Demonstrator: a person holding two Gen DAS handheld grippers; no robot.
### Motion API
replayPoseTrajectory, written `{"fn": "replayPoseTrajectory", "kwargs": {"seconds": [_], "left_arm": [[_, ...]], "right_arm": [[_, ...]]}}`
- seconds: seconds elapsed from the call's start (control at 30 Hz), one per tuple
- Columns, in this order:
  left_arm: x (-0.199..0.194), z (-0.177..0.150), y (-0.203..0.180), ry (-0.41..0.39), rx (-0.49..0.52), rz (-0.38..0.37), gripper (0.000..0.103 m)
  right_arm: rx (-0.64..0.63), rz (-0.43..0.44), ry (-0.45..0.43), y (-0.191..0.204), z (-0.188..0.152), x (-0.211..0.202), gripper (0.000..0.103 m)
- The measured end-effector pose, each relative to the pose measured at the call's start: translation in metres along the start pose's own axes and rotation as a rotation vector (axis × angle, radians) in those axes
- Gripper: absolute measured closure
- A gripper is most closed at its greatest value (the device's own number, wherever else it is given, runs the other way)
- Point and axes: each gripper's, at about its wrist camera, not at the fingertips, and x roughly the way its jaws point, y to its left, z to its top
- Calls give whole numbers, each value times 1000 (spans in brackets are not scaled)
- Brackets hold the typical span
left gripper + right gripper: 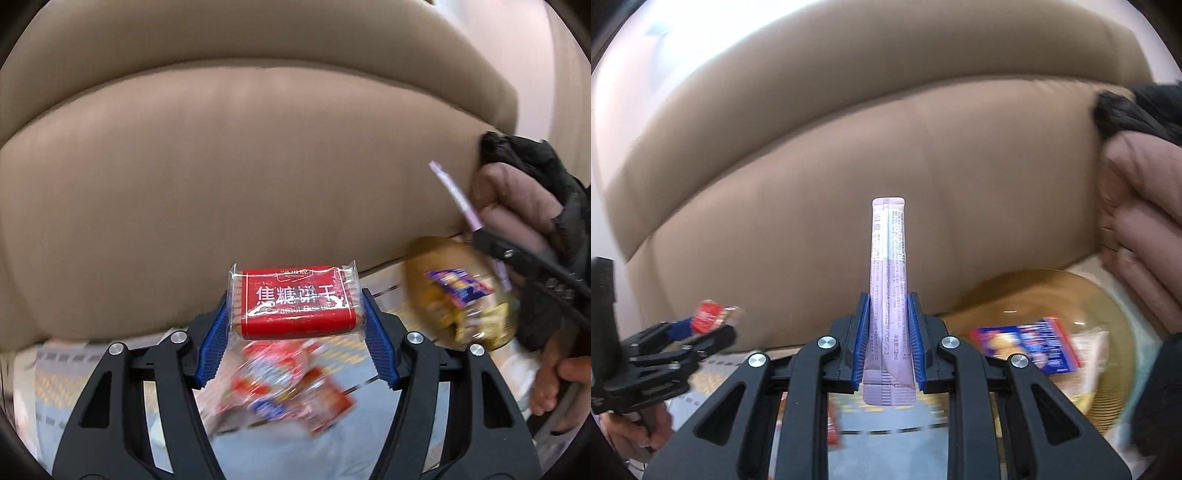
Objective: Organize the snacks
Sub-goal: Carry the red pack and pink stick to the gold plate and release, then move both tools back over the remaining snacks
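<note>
While the beige cushioned sofa [258, 166] is filling the left wrist frame, the left gripper [297, 314] is clamping its blue pads on a red rectangular caramel biscuit packet [295, 301] at lower centre, above blurred red snack wrappers [288, 391]

In the right wrist view, the right gripper [888, 343] is pinching an upright pale purple stick sachet [888, 288] at centre; an amber glass bowl [1108, 354] holding a blue packet is sitting lower right

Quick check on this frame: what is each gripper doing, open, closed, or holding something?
Left gripper: closed on the red caramel biscuit pack.
Right gripper: closed on the pale purple stick sachet, which stands upright between its fingers.
</note>
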Motion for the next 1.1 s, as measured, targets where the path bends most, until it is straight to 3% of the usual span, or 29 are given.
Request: {"fn": "replayPoseTrajectory", "kwargs": {"seconds": [0.2,0.37,0.47,0.53,0.57,0.6,0.67,0.83,1.1], "left_arm": [[34,50,-51,68,64,-104,37],[62,57,-98,133,99,-191,37],[85,47,-120,179,123,-225,37],[101,40,-136,213,147,-288,24],[114,34,-146,269,175,-338,4],[126,30,-153,324,207,-346,3],[138,21,-159,385,256,-274,3],[144,11,-140,377,245,-246,3],[144,15,-100,378,155,-170,3]], "right_arm": [[221,-61,50,-77,25,-3,83],[381,-29,124,-121,18,8,83],[417,-90,139,-128,7,21,76],[560,-149,107,-148,-6,21,7],[619,-162,87,-156,-11,18,7],[659,-151,54,-162,-16,14,7],[655,-147,53,-169,-18,10,7],[667,-153,58,-166,-21,5,7],[528,-141,4,-126,0,-6,7]]}}
